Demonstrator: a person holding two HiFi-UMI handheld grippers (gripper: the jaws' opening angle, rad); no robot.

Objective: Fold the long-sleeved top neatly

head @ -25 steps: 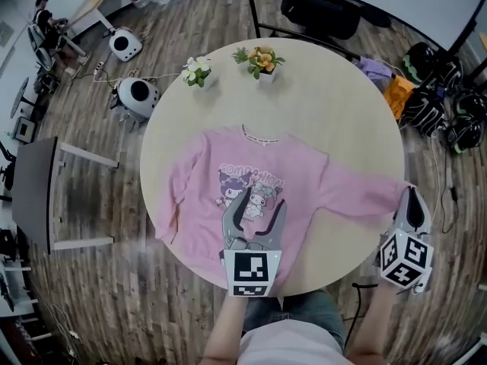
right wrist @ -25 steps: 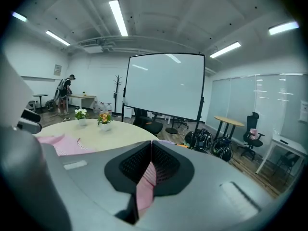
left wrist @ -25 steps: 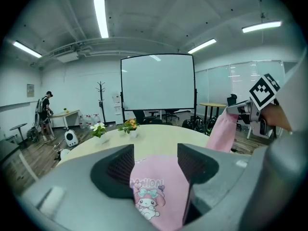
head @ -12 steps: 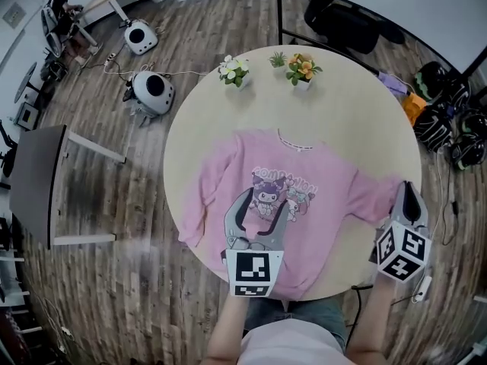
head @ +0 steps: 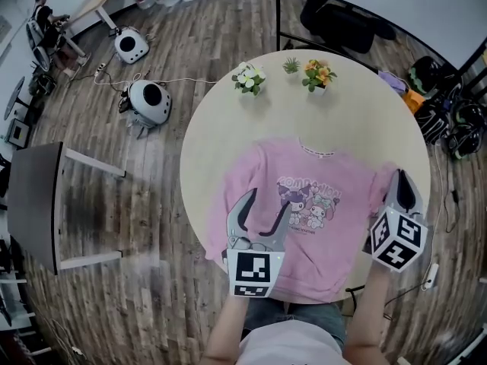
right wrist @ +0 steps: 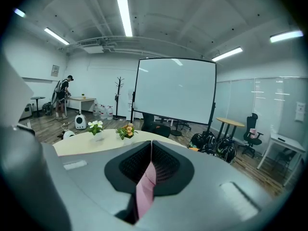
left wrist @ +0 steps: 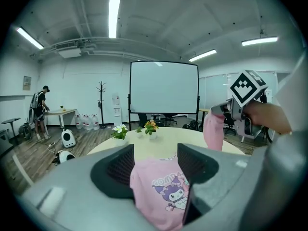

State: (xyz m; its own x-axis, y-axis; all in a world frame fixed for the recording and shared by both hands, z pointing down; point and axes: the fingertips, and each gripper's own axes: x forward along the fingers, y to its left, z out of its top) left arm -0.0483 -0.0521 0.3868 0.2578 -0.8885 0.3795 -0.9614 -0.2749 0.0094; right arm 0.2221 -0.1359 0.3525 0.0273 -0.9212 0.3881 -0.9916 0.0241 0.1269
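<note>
Hovering my left gripper, jaws wide apart and empty, above the long-sleeved top by the table's near edge. I am pinching the sleeve in the closed right gripper at the table's right edge, so its fold should be heading leftward.

The right gripper has swung in from the far right edge of the bench toward the shoulder of the pink long-sleeved top. The sleeve pinched in its fingers lay stretched flat to the side a second ago and is now drawn in and lifted. The left gripper was over the cartoon print and now hangs beside it, over the person's left half of the top.
</note>
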